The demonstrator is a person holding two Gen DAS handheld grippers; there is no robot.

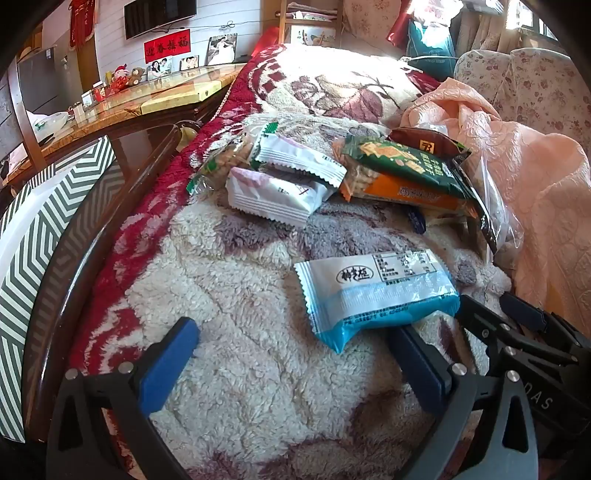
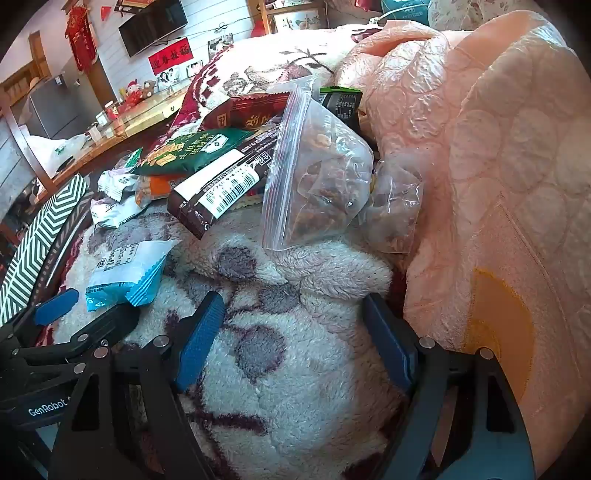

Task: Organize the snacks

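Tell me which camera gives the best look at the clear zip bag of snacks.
The right wrist view: the clear zip bag stands unobstructed, its seal and brownish contents visible. In the left wrist view only a sliver of the clear zip bag shows behind the green packet.

sunlit room: white plank wall (image 1: 110, 33), mounted tv (image 1: 159, 16), glass-topped wooden table (image 1: 147, 96).

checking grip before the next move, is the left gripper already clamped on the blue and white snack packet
No, the left gripper is open, and the blue and white snack packet lies loose on the fleece blanket ahead of it.
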